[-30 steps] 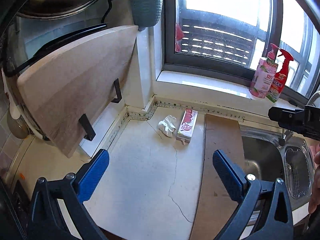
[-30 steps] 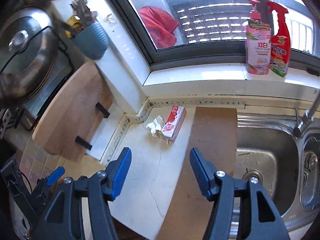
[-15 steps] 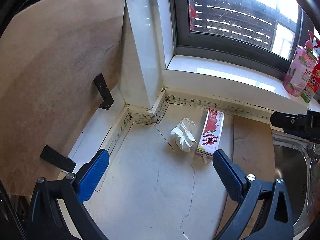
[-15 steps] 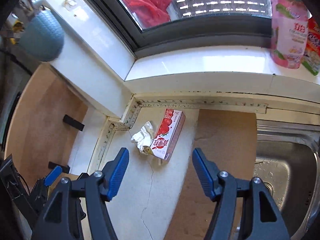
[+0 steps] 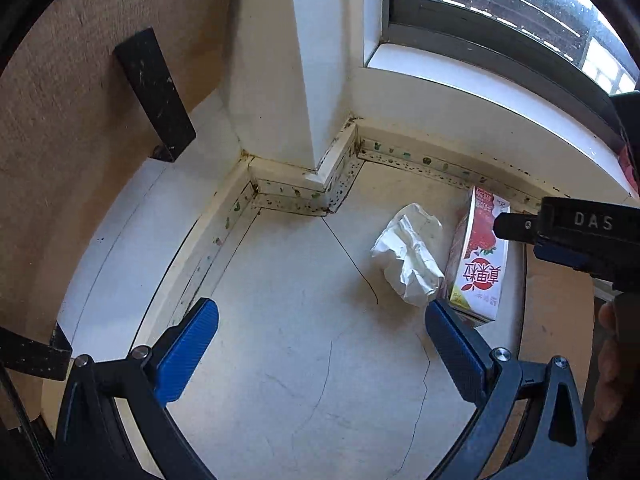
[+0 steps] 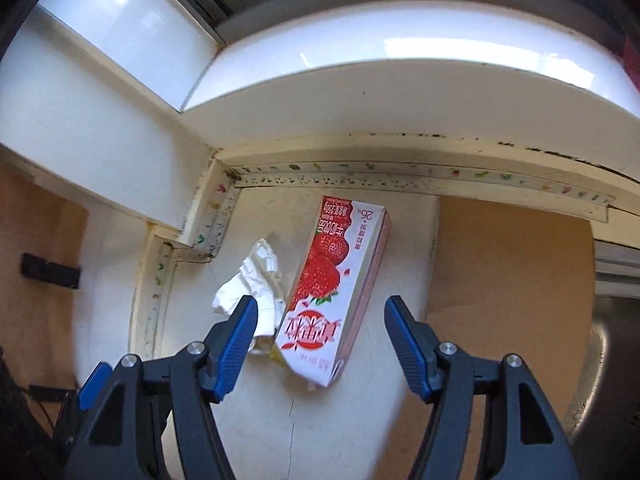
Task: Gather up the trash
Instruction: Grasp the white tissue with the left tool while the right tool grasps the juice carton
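Carton (image 6: 340,284): lay lengthwise toward table's back edge, ahead of my right tool (image 6: 320,320).
Tool: released, empty.

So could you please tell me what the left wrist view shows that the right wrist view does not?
Only the left view shows the right claw's body from the side and the window glass. Only the right view shows the sink edge. Both show the carton lying beside the crumpled tissue on the counter.

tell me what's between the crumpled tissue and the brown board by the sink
The strawberry milk carton lies between the crumpled tissue and brown board, touching the tissue; clearest in the right wrist view.
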Available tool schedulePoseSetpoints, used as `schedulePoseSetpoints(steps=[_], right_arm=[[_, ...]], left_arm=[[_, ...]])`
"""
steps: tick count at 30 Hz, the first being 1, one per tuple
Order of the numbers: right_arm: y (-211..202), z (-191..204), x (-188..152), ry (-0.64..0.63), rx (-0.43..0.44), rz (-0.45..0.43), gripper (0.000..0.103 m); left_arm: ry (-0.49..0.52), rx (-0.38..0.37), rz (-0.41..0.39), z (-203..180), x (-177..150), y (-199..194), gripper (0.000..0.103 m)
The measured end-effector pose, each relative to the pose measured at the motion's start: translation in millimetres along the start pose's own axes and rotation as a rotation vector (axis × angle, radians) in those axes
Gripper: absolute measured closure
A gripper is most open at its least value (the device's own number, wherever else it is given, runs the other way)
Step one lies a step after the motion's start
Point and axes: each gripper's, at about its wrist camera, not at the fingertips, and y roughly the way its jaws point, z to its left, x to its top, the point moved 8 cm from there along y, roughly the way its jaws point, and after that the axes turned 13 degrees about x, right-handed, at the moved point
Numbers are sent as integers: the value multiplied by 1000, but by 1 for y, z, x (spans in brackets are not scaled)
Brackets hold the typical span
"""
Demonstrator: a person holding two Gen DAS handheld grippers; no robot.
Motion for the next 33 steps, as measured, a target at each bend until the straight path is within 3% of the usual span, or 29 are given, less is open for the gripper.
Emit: schedulePoseSetpoints(steps=[14, 17, 24, 33], right_arm=[[53, -10, -7, 7, -87, 81, 37], [57, -14, -13, 29, -72, 99, 37], [47, -14, -17, -11, -73, 67, 41], [4, -15, -22, -38, 17, 1, 42]], left_arm=[[-20, -18, 27, 10, -9, 14, 1], [-14, -25, 25, 6, -6, 14, 1], [-8, -32, 20, -6, 3, 18, 1], [-15, -72, 21, -29, 18, 24, 1]])
